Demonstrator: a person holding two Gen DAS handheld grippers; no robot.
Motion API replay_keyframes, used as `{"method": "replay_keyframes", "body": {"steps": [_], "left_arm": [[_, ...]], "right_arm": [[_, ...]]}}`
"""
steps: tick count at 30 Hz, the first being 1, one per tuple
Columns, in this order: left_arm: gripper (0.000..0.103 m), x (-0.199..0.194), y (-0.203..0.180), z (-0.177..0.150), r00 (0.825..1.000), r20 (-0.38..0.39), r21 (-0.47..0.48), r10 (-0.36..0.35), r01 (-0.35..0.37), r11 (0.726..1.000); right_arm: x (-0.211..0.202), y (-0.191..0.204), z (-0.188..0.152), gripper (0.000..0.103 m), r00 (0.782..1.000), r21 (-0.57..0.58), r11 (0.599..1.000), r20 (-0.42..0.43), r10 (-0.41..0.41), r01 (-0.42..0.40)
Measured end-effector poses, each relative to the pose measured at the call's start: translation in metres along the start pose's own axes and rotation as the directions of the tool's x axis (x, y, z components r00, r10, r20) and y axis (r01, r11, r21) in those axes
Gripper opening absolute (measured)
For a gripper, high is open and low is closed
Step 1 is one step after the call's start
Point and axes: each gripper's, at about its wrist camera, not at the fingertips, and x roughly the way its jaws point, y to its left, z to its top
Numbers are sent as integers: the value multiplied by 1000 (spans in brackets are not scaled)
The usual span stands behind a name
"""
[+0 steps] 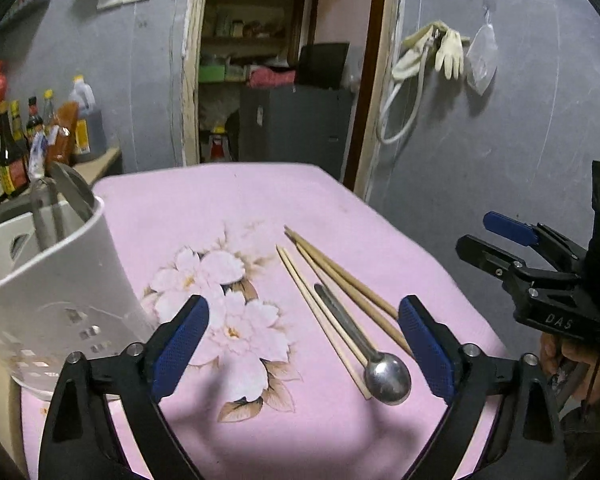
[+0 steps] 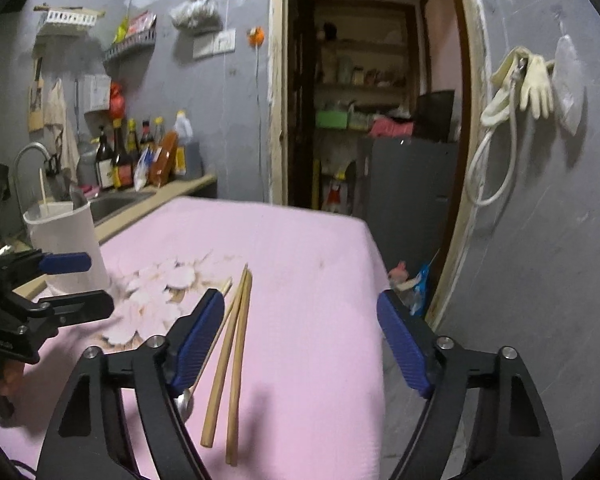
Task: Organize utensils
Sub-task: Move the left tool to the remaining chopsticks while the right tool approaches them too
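The left gripper (image 1: 304,348) hangs low over the near part of the bench (image 1: 260,200), its jaws spread wide and released, holding nothing. Between its blue pads (image 1: 180,344) lie the cloth's printed flowers and, toward the right pad, the utensils. The right gripper (image 2: 300,344) is also low and level, jaws released and empty, pointing along the bench toward the doorway (image 2: 364,100); seen from the left wrist it sits off the bench's right edge, well apart from the left one, with a hand (image 1: 572,364) around its grip.

A metal spoon (image 1: 364,340) lies on the pink cloth with its bowl nearest the left camera and its handle running away and leftward. A pale pair of chopsticks (image 1: 320,316) lies just beside it on its left, touching or nearly so. A darker pair of wooden chopsticks (image 2: 230,368) lies on the spoon's right, between the right gripper's fingers and closer to its left pad.

A white utensil holder (image 1: 60,280) stands upright at the bench's left edge, with at least one grey handle in it, well apart from the loose utensils. The cloth between holder and utensils carries only the flower print. The far half of the bench is bare up to its far edge, and its right edge drops off near the grey wall (image 2: 540,240).
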Motion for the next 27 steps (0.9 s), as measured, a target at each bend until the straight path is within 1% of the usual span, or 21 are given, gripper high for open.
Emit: {"method": "replay_keyframes", "body": {"steps": [1,2,3,4,5,6,7,8,9,11,13,17,20,23,27], "left_arm": [[81,3,1,1,1000,-16,2,-2,2,1000],[78,8,2,1,999,-38,2,-4,4,1000],[71,13,3,1,998,-62,-2,-7,7,1000],[63,18,5,1,996,-83,-7,-14,13,1000],[59,24,7,2,994,-110,-16,-24,22,1000],[53,30,9,2,991,-133,-29,-32,29,999],[49,36,12,2,986,-157,-50,-47,39,998],[47,42,15,3,982,-179,-74,-63,51,996],[43,48,18,4,977,-198,-97,-74,56,994],[41,55,21,6,972,-219,-121,-87,61,991],[37,61,24,8,969,-235,-128,-80,51,990],[33,73,27,14,959,-272,-138,-82,46,989],[29,83,30,17,948,-309,-131,-78,38,991],[25,93,34,17,939,-336,-139,-79,33,990],[23,100,41,23,936,-342,-155,-85,33,987]], "right_arm": [[3,0,-1,72,1000,-3,1000,-14,7,-7],[6,2,-2,69,999,-9,1000,-32,17,-18],[10,3,-3,67,999,-16,1000,-48,25,-25],[13,5,-4,62,997,-24,999,-67,31,-33],[16,6,-5,59,996,-30,999,-84,39,-42],[20,7,-6,56,993,-36,998,-104,51,-55],[25,9,-7,50,991,-43,997,-123,56,-62],[28,10,-7,44,989,-50,997,-137,59,-67],[33,12,-8,43,985,-59,995,-159,66,-76],[43,16,-8,38,978,-73,993,-197,72,-88],[51,19,-10,35,970,-85,991,-230,78,-100],[66,24,-10,32,955,-99,988,-283,90,-122],[77,26,-9,29,944,-107,985,-317,93,-133],[87,27,-9,27,932,-104,984,-348,98,-143],[100,27,-7,27,918,-84,983,-378,119,-162]]}}
